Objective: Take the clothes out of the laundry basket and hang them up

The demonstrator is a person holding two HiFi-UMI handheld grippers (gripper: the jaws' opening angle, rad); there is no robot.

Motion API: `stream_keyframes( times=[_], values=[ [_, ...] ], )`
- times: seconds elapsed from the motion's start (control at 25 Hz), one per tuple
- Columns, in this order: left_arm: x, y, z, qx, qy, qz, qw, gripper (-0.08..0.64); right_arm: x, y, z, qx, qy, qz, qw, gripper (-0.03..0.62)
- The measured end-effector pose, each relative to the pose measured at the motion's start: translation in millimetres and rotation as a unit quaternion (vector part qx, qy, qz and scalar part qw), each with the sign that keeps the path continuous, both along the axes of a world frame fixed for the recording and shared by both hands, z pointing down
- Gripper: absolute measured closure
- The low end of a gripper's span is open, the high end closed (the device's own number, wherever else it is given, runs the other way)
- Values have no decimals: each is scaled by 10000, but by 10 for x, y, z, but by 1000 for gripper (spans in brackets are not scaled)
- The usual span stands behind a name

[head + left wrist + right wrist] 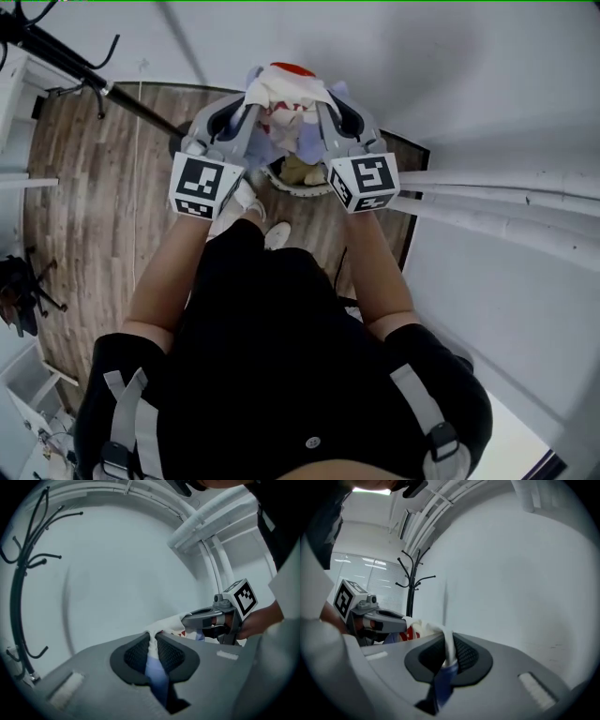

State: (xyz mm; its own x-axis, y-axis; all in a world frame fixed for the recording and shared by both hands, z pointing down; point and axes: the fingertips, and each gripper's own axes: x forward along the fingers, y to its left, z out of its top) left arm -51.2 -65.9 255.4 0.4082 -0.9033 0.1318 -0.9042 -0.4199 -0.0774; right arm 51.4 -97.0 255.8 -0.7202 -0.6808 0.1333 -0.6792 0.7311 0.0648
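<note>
left gripper (pixel 152 644) is clenched on the left edge of a white, red and blue garment (pixel 286 86). right gripper (pixel 448 649) grasps its right edge. only the head view shows the laundry basket (pixel 298 190) below.

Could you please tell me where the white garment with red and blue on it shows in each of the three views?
Head view: garment at top centre, stretched between left gripper and right gripper.
Left gripper view: lower centre, clamped in the jaws, trailing right.
Right gripper view: lower centre, clamped in the jaws, trailing left.
Shared landmark: black coat stand, at upper left, left edge and left of centre respectively.
</note>
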Motion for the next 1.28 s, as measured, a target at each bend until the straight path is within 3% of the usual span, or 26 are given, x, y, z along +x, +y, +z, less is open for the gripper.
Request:
stream_keyframes(
  times=[0.08, 0.32, 0.48, 0.6, 0.96, 1.28],
  values=[
    [-213, 205, -200, 150, 21, -159, 9998, 531, -213, 176, -205, 119, -165, -198, 9996, 573],
    [-205, 441, -602, 477, -61, -505, 9976, 531, -319, 401, -572, 61, -749, -950, 9926, 572],
    [-1129, 857, -831, 674, -44, -815, 9944, 531, -1333, 807, -790, 160, -814, -1416, 9864, 573],
    [-1614, 1014, -938, 781, -18, -945, 9925, 531, -1882, 948, -891, 230, -815, -1614, 9832, 572],
    [-2892, 1199, -1065, 923, 98, -1255, 9877, 529, -3121, 1006, -978, 299, -695, -1725, 9821, 572],
    [-3862, 1169, -894, 769, 166, -1228, 9893, 529, -3956, 838, -828, 266, -454, -1356, 9894, 572]
  ],
)
